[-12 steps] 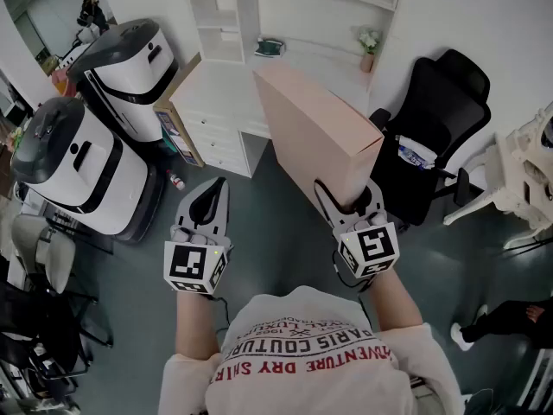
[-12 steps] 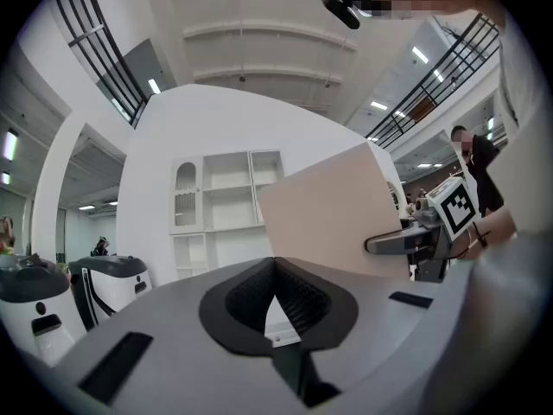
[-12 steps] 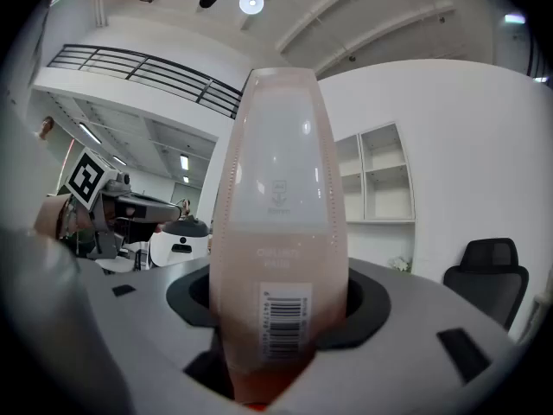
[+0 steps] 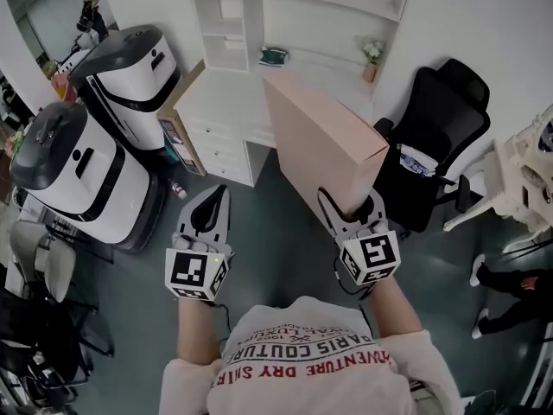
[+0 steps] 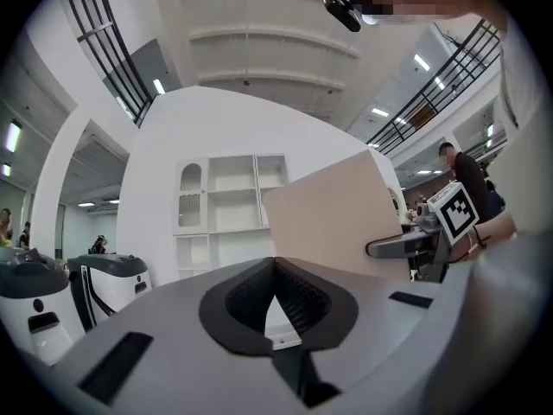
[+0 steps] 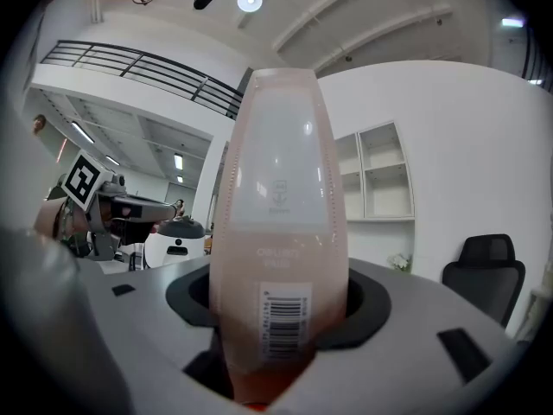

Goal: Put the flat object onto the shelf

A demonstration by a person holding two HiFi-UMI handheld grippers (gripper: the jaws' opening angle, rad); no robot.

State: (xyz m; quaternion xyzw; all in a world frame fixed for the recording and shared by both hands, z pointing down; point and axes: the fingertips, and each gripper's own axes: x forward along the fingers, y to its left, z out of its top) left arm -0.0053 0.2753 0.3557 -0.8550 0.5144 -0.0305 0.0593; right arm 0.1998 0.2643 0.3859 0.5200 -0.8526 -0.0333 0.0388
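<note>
A flat pale pink box (image 4: 321, 145) stands tilted in the air, its near end gripped by my right gripper (image 4: 351, 212), which is shut on it. In the right gripper view the box (image 6: 278, 232) fills the gap between the jaws, barcode end toward the camera. My left gripper (image 4: 210, 207) hangs at the left of the head view, shut and empty; its ribbed pads (image 5: 294, 296) meet at their tips in the left gripper view. Ahead, the white shelf unit (image 4: 223, 33) rises above a white desk (image 4: 226, 93).
Two large white and black machines (image 4: 73, 167) stand at the left. A black office chair (image 4: 441, 128) is at the right, beside white furniture (image 4: 527, 175). A small potted flower (image 4: 371, 59) and a dark object (image 4: 273, 55) sit on the desk top. A person's legs (image 4: 510, 305) show far right.
The pink box and right gripper have shifted slightly right and forward toward the desk. The left gripper has barely moved. The person's legs at far right have moved up.
</note>
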